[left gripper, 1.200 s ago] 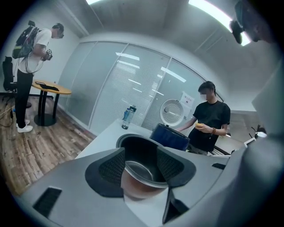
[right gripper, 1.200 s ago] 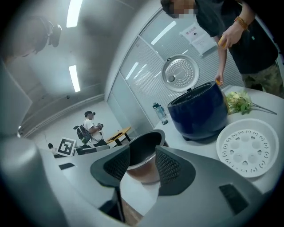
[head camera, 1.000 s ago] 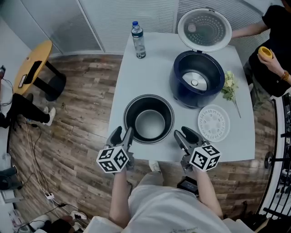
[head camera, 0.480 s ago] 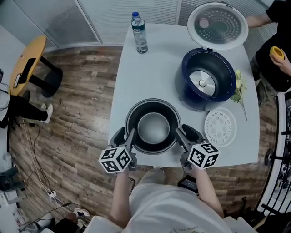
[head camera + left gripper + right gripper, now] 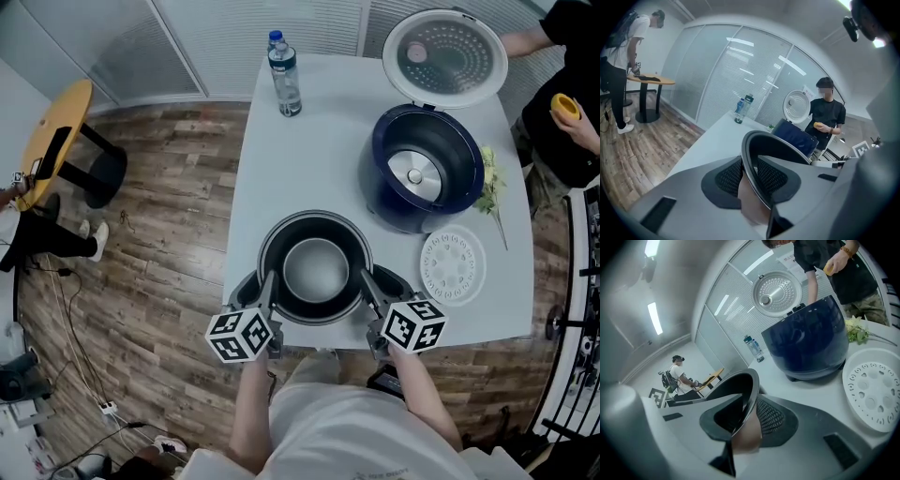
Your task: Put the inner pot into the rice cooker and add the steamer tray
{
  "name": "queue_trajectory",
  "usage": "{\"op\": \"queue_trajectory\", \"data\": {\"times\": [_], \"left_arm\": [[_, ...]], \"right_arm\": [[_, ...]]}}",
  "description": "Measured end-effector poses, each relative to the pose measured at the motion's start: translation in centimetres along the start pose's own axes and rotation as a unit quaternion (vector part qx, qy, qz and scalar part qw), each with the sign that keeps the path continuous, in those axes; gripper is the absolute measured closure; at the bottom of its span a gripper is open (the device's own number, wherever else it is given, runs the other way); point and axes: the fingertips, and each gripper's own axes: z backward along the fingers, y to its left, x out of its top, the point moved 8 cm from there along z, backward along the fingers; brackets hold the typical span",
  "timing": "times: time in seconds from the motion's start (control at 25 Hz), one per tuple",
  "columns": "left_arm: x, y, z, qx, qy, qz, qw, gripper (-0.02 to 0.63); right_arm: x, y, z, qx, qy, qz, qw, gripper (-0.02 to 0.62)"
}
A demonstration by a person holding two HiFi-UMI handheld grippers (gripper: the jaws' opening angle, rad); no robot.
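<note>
The dark inner pot (image 5: 317, 272) stands on the white table's near edge. My left gripper (image 5: 261, 286) holds its left rim and my right gripper (image 5: 375, 281) its right rim. Both pairs of jaws have just been closing, and the rim is between them. In the left gripper view the pot rim (image 5: 754, 154) is pinched between the mesh pads of the left gripper (image 5: 751, 176). The right gripper view shows the rim (image 5: 749, 390) squeezed the same way by the right gripper (image 5: 749, 416). The blue rice cooker (image 5: 427, 173) stands open behind, lid (image 5: 444, 56) up. The white steamer tray (image 5: 454, 265) lies flat at the right.
A water bottle (image 5: 284, 75) stands at the table's far left. A sprig of flowers (image 5: 492, 183) lies right of the cooker. A person (image 5: 562, 103) stands at the far right holding something yellow. A small round table (image 5: 52, 141) is off to the left.
Both grippers came forward and down to the pot's sides, one rim wall going between each pair of jaws. The jaws then closed on the rim.
</note>
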Motion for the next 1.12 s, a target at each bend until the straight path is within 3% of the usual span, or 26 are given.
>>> {"op": "queue_trajectory", "data": {"times": [1.12], "left_arm": [[5.4, -2.6, 4.7, -0.041, -0.091, -0.008, 0.9949, 0.523]], "right_arm": [[4.2, 4.5, 4.1, 0.03, -0.094, 0.019, 0.995, 0.512]]}}
